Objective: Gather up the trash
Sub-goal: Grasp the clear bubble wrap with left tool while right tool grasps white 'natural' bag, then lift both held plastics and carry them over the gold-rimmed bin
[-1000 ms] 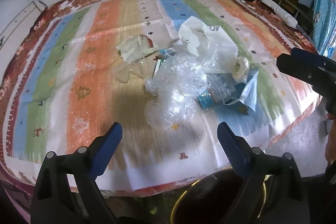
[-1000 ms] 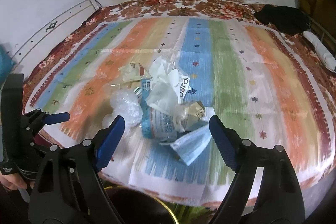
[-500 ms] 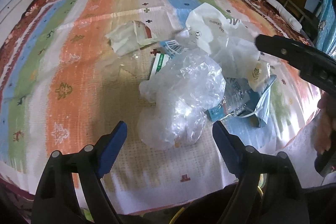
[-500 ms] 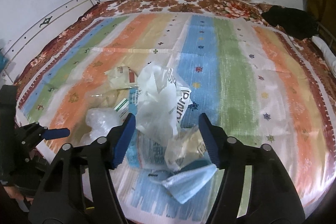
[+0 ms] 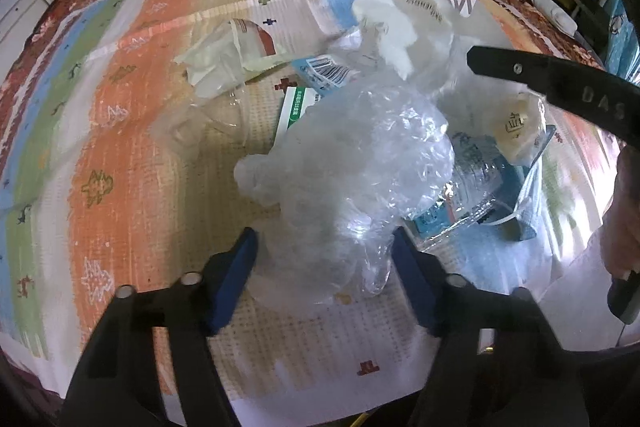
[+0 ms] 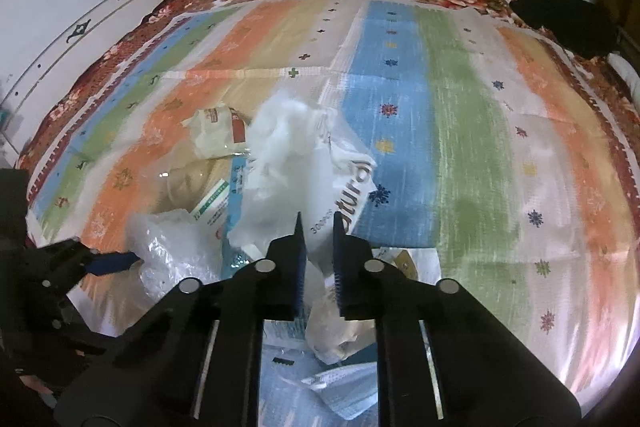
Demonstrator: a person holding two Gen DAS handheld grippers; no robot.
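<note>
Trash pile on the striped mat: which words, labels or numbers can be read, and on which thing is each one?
"atural": crumpled white plastic bag, first letters hidden.
"DAS": black arm of right gripper.
Barcode: blue and white wrapper, digits too small.
Green and white carton: print blurred.

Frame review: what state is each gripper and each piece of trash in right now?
left gripper: open, jaws just closing, clear plastic bag between them, not yet pinched.
right gripper: just closed, shut on white printed bag.
clear plastic bag: crumpled, lying on the bedsheet.
white printed bag: crumpled, pinched at its near edge.
face mask: lying loose, ungripped.
</note>
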